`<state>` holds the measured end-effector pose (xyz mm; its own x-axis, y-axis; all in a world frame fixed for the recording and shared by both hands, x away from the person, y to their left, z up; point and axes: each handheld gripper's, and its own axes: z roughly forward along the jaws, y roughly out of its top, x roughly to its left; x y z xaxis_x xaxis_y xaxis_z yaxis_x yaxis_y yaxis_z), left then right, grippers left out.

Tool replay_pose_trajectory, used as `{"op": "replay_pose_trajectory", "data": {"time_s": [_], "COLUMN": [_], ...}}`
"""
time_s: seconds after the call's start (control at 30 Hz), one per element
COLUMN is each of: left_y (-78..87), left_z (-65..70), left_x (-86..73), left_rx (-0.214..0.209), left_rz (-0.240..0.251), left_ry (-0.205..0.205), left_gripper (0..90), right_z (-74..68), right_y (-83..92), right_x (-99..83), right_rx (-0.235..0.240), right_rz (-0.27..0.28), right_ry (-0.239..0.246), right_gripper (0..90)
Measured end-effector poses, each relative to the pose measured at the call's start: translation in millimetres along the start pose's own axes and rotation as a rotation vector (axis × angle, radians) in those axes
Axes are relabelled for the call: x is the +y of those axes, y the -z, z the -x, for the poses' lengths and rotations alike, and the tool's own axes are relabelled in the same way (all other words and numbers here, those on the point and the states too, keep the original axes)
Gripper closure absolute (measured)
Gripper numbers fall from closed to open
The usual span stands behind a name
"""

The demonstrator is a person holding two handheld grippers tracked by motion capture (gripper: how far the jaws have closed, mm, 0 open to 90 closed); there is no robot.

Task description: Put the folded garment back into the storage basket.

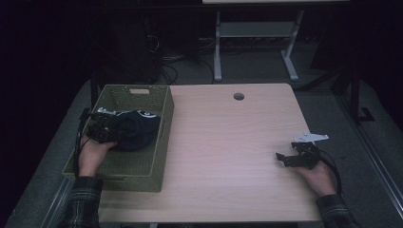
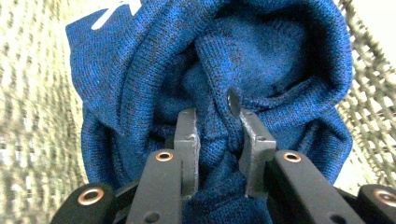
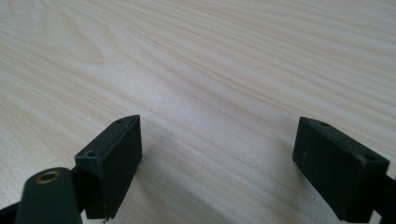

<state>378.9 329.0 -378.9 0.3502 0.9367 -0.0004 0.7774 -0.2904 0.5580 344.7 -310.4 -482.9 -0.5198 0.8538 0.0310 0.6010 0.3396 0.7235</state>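
A bundled blue knitted garment (image 2: 261,56) with a white mark lies inside the green woven basket (image 1: 142,95) at the table's left. My left gripper (image 2: 215,128) is shut on a fold of this blue garment (image 1: 138,130), the cloth pinched between its pads, close to a dark button. In the high view the left gripper (image 1: 107,127) sits low inside the basket. My right gripper (image 1: 285,159) rests on the table near the right edge, open with nothing between its fingers (image 3: 116,154).
The light wooden table (image 1: 228,142) has a round cable hole (image 1: 238,96) at its far side. Beyond the table stand a desk frame's white legs (image 1: 217,47) and cables on the floor.
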Motion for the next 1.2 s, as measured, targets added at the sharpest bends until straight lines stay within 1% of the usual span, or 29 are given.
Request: {"op": "replay_pose_trajectory", "data": {"time_s": [0.17,0.43,0.5,0.57,0.7,0.77,0.8,0.93,1.07,1.2], "left_y": [-11.6,-13.5,-14.3,-14.0,-8.1,-3.7,-1.8,8.4,17.9,26.5], "left_z": [-0.2,-0.6,-0.8,-0.9,-1.9,-2.6,-2.6,0.2,6.6,15.4], "left_x": [-5.4,-6.4,-6.7,-6.6,-4.2,-2.1,-1.0,5.2,12.1,20.0], "left_rx": [-0.008,-0.013,-0.019,-0.026,-0.023,-0.032,-0.027,-0.034,-0.061,-0.084], "left_rz": [-0.022,-0.04,-0.04,-0.035,-0.008,0.006,0.014,0.051,0.083,0.111], "left_ry": [0.006,0.004,0.004,0.003,0.009,0.018,0.015,0.009,-0.001,-0.02], "left_gripper": [70.9,68.6,65.7,59.7,49.5,43.8,41.2,33.4,27.7,25.1], "right_z": [0.0,0.1,0.1,0.1,0.1,0.1,0.1,0.2,0.1,0.0], "right_y": [0.0,0.0,0.0,0.0,0.0,0.0,0.0,0.0,0.0,0.1], "right_x": [0.0,0.0,0.0,0.0,0.0,0.0,0.0,0.0,0.0,0.0], "right_rx": [0.0,0.001,0.001,0.001,0.001,0.001,0.001,0.001,0.0,0.0], "right_rz": [0.0,0.001,0.001,0.001,0.001,0.001,0.0,0.0,0.0,-0.001], "right_ry": [0.001,0.002,0.002,0.002,0.002,0.002,0.002,0.002,0.001,0.0], "right_gripper": [15.3,15.3,15.3,15.3,15.3,15.3,15.3,15.3,15.3,15.3]}}
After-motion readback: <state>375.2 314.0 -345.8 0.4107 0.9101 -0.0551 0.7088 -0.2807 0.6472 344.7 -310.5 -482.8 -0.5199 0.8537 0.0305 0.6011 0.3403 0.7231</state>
